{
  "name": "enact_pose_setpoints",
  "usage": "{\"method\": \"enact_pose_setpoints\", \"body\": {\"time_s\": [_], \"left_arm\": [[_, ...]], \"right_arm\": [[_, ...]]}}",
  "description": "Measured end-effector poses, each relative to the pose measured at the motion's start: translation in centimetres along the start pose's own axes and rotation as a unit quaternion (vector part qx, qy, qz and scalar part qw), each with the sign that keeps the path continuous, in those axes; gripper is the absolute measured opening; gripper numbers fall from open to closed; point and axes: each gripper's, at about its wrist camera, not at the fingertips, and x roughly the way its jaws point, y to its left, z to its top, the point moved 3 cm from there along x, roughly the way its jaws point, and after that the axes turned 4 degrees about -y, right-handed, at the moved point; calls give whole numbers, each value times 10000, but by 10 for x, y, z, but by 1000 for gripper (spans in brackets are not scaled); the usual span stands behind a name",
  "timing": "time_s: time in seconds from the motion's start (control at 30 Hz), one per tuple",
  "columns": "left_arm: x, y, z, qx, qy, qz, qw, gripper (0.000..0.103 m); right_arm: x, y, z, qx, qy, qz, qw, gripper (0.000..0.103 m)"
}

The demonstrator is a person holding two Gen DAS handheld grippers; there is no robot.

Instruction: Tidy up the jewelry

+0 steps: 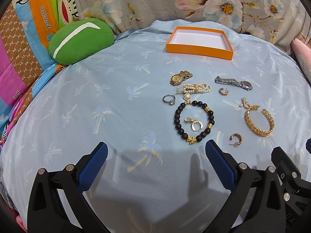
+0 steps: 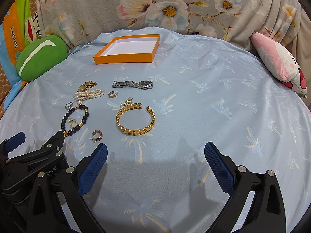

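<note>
I am looking across a bed covered in a pale blue palm-print sheet point(image 1: 97, 97), and going left to right I am seeing a round green plush cushion point(image 1: 80, 40) at the far left edge, then my left hand-held gripper point(image 1: 156, 151), which is hanging released with nothing between its blue pads. Just ahead of it, the jewelry is lying loose in a cluster, probably spread out so each piece can be picked singly: a silver stone-set ring point(image 1: 169, 99), a gold watch point(image 1: 179, 77), a white pearl bracelet point(image 1: 193, 88), a dark wooden bead bracelet point(image 1: 194, 123), a steel watch point(image 1: 234, 82) and a gold leaf-pattern cuff bangle point(image 2: 136, 119). Beyond them, well apart, the shallow orange cardboard box point(image 2: 126, 48) is sitting empty, presumably as the destination. My right hand-held gripper point(image 2: 155, 151) is hovering released too, near the bangle.
</note>
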Motion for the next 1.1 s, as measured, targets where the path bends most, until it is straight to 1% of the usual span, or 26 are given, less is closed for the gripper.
{"method": "enact_pose_setpoints", "body": {"time_s": [0.17, 0.27, 0.5, 0.67, 0.77, 0.83, 0.97, 1.03, 1.1], "left_arm": [[0, 0, 0, -6, -3, -19, 10000, 98], [1, 3, 0, -65, 2, -131, 9999, 98], [4, 27, -1, -295, 125, -250, 9992, 98], [9, 44, -1, -560, 174, -284, 9979, 98], [12, 47, -1, -673, 214, -453, 9965, 98], [14, 45, -1, -656, 231, -544, 9961, 98], [12, 40, -1, -547, 199, -601, 9965, 98], [12, 38, -2, -506, 189, -624, 9966, 98], [12, 37, -2, -488, 199, -661, 9964, 98]], "right_arm": [[1, -1, 0, 23, 22, 16, 10000, 98], [0, -2, 0, 77, 51, 67, 9999, 98], [13, -8, 5, 264, 243, 185, 9992, 98], [24, -5, 15, 251, 248, 161, 9992, 92], [34, -2, 21, 334, 353, 300, 9984, 89], [39, 2, 24, 328, 367, 331, 9982, 88], [50, 13, 30, 195, 444, 260, 9985, 88], [55, 18, 31, 135, 505, 234, 9984, 86], [61, 23, 30, 41, 608, 189, 9980, 78]]}}
